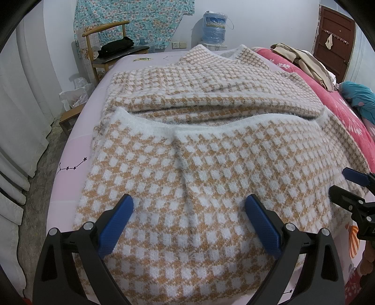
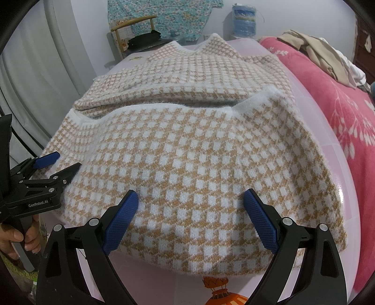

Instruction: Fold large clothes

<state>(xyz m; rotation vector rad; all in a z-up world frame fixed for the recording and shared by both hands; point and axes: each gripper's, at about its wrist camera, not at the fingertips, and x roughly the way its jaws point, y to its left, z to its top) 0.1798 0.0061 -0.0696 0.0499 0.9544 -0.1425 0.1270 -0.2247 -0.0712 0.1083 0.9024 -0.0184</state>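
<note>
Fuzzy knit in tan and white checks, the large sweater (image 1: 187, 145) lay spread across the pink sheet (image 1: 70, 150) of the bed, with its near portion doubled back over the rest so that a white ribbed hem (image 2: 164, 108) ran across the middle of the garment. Farther off, the collar rose in two points toward the wall. Over the near fold hovered the left gripper (image 1: 188, 206), its blue-padded fingers (image 1: 117, 223) spread wide with nothing between them; whether the pads touched the knit could not be told. Its neighbour, the right gripper (image 2: 189, 201), was likewise splayed above the near edge of the fold, holding nothing, blue pads (image 2: 260, 220) apart. Each tool showed at the edge of the other's view: the right one at the sweater's right side in the left wrist view, the left one at the garment's left side in the right wrist view, where a hand (image 2: 14, 237) clutched its black handle. Beside the sweater on the right stretched a red floral blanket (image 2: 339, 112) with beige clothes (image 2: 316, 54) heaped on it. Behind the bed stood a wooden chair (image 1: 105, 47) bearing a dark bundle, a patterned teal cloth (image 1: 140, 18) hung on the wall, and a wrapped blue water jug (image 1: 214, 27) stood near the wall.
</note>
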